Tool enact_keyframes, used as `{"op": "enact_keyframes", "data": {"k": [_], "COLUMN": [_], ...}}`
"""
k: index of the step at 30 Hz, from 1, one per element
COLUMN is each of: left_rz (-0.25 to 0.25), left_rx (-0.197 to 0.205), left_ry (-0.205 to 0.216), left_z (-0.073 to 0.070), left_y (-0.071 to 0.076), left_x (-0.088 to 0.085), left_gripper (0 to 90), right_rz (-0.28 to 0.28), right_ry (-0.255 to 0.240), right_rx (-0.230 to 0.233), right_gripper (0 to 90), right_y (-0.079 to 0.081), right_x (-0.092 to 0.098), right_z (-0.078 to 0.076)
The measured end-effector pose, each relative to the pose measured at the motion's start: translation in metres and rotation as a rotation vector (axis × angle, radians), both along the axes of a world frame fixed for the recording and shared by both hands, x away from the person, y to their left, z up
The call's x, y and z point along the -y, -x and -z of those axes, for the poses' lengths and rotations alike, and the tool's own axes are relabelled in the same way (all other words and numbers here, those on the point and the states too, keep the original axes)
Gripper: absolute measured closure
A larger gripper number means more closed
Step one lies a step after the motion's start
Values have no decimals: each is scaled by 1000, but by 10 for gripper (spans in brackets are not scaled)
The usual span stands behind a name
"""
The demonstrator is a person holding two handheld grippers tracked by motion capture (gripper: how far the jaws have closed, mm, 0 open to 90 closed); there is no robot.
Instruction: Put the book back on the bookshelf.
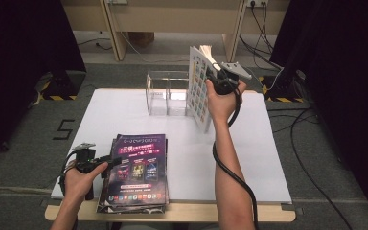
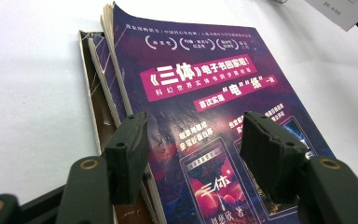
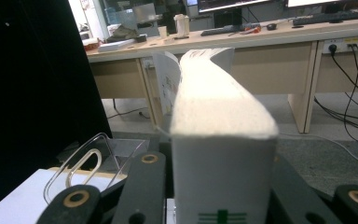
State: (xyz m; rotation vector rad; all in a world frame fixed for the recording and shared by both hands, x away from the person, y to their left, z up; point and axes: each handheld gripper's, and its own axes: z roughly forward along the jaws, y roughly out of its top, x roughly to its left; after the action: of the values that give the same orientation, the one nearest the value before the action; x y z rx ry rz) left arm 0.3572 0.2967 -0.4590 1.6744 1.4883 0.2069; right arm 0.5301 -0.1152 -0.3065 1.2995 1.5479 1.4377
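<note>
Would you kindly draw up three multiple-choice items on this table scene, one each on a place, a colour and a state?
1. Where does the stack of magazines lie on the white table?
A. at the near left edge
B. at the far right corner
C. inside the clear box

2. What is the main colour of the top magazine's cover?
A. yellow
B. purple
C. green

3. How is the white book held?
A. lying flat on the table
B. upright in the right gripper, beside the clear box
C. pinned under the left gripper

Key: 1 A, the high view shows the stack near the person's left hand; 2 B, the left gripper view shows a purple cover; 3 B, the right gripper's jaws clamp the book.
</note>
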Motion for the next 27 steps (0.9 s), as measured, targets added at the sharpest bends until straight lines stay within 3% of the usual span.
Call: {"op": "enact_keyframes", "data": {"k": [13,21,27], "left_rz": [-6,-3,-4], "left_rx": [1,-3,3], "left_ry": [1,2,3], "left_z": [0,2,1], "left_y": [0,-1,0], "left_x": [-2,-2,-3], "left_gripper": [410,410,409], "right_rz": [14,36,37], "right_ry": [7,18,28], "right_rx": [-3,24,10], "right_gripper": [744,744,744], "right_y": [-9,-13,-18], "right_x": [0,1,-3], "right_z": [5,10,17]}}
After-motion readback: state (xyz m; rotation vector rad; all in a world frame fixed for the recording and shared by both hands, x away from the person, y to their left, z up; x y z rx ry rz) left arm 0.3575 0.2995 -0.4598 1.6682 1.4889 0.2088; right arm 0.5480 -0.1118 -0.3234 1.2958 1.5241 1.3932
